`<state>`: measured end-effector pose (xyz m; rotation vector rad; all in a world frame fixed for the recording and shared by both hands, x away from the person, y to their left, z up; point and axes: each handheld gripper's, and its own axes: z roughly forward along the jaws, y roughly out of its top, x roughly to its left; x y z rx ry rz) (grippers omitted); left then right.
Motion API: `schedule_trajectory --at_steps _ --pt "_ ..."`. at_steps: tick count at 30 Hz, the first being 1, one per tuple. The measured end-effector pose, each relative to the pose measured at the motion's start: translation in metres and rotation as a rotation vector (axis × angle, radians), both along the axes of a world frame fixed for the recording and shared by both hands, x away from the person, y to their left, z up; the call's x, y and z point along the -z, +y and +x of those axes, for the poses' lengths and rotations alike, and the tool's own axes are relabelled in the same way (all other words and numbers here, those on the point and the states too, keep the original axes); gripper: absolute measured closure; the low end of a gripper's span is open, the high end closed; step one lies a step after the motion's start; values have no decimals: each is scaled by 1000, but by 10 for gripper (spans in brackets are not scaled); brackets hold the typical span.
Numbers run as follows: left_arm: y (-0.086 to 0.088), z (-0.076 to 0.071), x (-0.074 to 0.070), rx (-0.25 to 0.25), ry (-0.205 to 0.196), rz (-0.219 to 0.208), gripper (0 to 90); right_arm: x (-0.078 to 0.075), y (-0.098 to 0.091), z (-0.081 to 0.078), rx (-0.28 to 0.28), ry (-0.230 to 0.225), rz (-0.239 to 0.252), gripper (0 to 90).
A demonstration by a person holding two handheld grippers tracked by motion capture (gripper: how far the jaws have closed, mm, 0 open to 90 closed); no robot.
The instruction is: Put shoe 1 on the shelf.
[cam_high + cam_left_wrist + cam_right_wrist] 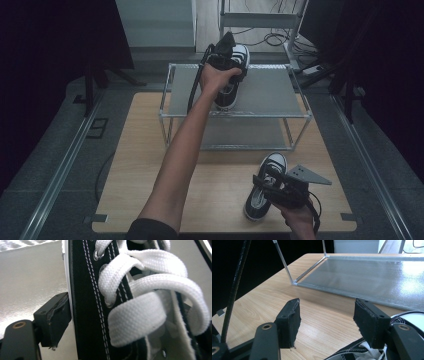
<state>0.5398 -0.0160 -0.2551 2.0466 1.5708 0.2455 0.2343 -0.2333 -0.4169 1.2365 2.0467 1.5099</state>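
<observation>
The left gripper (231, 59) is extended over the top shelf of the metal rack (270, 92), which stands at the far edge of the wooden table (140, 165). Its jaws are clamped on the side wall of a black sneaker (233, 75) with white laces and a white toe cap. In the left gripper view, one black pad (53, 317) presses flat against the outer black canvas of this sneaker (90, 302), beside the eyelet row; the opposite pad is hidden behind the laces. In the high view the sneaker sits over the far half of the top shelf, near the shelf's middle, toe pointing toward the far edge. Whether the sole rests on the shelf surface cannot be determined.

The right gripper (270, 187) is positioned near the right front corner of the table, above the second sneaker (264, 187). This second sneaker lies on the table in front of the rack, toe pointing toward the rack's lower shelf. In the right gripper view the two pads (290, 322) stand well apart with bare table surface between them, so the jaws are open and hold nothing. The second sneaker (364, 350) appears at the bottom edge of that view, below the right pad. The rack's lower shelf (372, 277) lies ahead of the jaws.
</observation>
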Motion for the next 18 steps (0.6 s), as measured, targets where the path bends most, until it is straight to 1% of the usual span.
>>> schedule_trajectory --at_steps 3,5,6,7,8,9,10,11,16,18 --pt "3 5 2 -43 0 -9 158 -1 -1 0 3 1 6 383" --pt "5 8 4 -66 14 -24 158 -1 -2 0 6 1 7 383" --pt "5 10 6 -78 18 -24 158 -1 -2 1 7 2 8 383" --pt "5 12 8 -99 22 -19 157 -1 -2 1 7 4 9 383" --pt "5 13 9 -109 26 -15 157 0 -2 1 6 4 7 382" --pt "5 15 13 -135 33 -14 157 0 -1 0 5 5 7 381" --pt "5 15 13 -135 33 -14 157 0 -1 0 3 6 6 380" --pt "6 16 14 -147 37 -11 157 0 -1 0 3 6 6 380" --pt "5 20 21 -193 62 26 156 0 -1 1 4 7 2 379" --pt "5 21 22 -197 63 32 155 0 -1 1 4 7 2 379"
